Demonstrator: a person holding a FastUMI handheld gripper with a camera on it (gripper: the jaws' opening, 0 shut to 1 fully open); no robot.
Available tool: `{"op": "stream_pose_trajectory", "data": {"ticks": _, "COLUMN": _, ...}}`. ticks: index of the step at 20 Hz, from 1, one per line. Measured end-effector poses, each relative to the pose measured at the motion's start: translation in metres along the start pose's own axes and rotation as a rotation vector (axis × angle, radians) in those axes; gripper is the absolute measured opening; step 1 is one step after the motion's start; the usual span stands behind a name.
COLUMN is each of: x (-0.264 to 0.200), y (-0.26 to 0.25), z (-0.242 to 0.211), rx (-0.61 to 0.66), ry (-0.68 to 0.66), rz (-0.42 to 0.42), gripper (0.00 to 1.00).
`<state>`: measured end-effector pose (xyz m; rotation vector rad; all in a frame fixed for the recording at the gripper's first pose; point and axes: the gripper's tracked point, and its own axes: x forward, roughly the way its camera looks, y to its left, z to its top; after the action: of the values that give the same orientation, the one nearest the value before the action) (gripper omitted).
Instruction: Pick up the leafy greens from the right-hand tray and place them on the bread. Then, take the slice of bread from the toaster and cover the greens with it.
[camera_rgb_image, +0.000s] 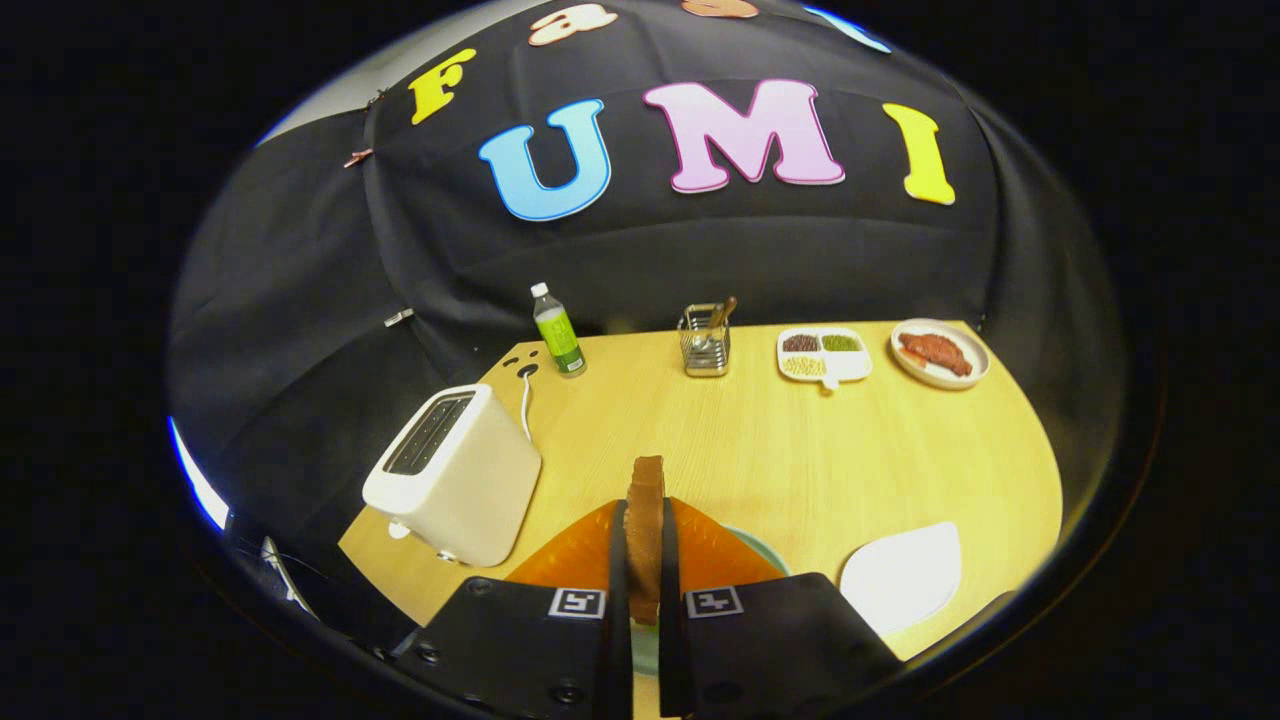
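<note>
Far left on the wooden table (760, 450) stands the white toaster (455, 475), slots upward, its cord running back toward a green-labelled bottle (558, 332) whose print is too small to read. Further along the back edge sit a wire utensil holder (706, 345), a divided dish (823, 355) of grains, and a plate of meat (940, 352). Each finger of the gripper (644, 560) carries a square black-and-white marker. The fingers are nearly closed, both pressing the slice of bread (647, 520), held on edge between them above an orange sheet (580, 555). To the right lies a white tray (900, 578).
</note>
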<state>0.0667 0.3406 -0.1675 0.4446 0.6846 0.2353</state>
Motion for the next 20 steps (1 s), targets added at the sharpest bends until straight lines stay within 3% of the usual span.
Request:
{"op": "stream_pose_trajectory", "data": {"ticks": 2, "x": 0.009, "y": 0.011, "z": -0.016, "rx": 0.067, "ry": 0.008, "rz": 0.041, "gripper": 0.14}}
{"op": "stream_pose_trajectory", "data": {"ticks": 4, "x": 0.019, "y": 0.006, "z": -0.030, "rx": 0.116, "ry": 0.000, "rz": 0.027, "gripper": 0.14}}
{"op": "stream_pose_trajectory", "data": {"ticks": 12, "x": 0.034, "y": -0.080, "z": -0.092, "rx": 0.167, "ry": 0.066, "rz": -0.192, "gripper": 0.15}}
{"op": "stream_pose_trajectory", "data": {"ticks": 17, "x": 0.039, "y": -0.089, "z": -0.102, "rx": 0.097, "ry": 0.090, "rz": -0.219, "gripper": 0.15}}
{"op": "stream_pose_trajectory", "data": {"ticks": 20, "x": 0.042, "y": -0.095, "z": -0.106, "rx": 0.046, "ry": 0.100, "rz": -0.235, "gripper": 0.27}}
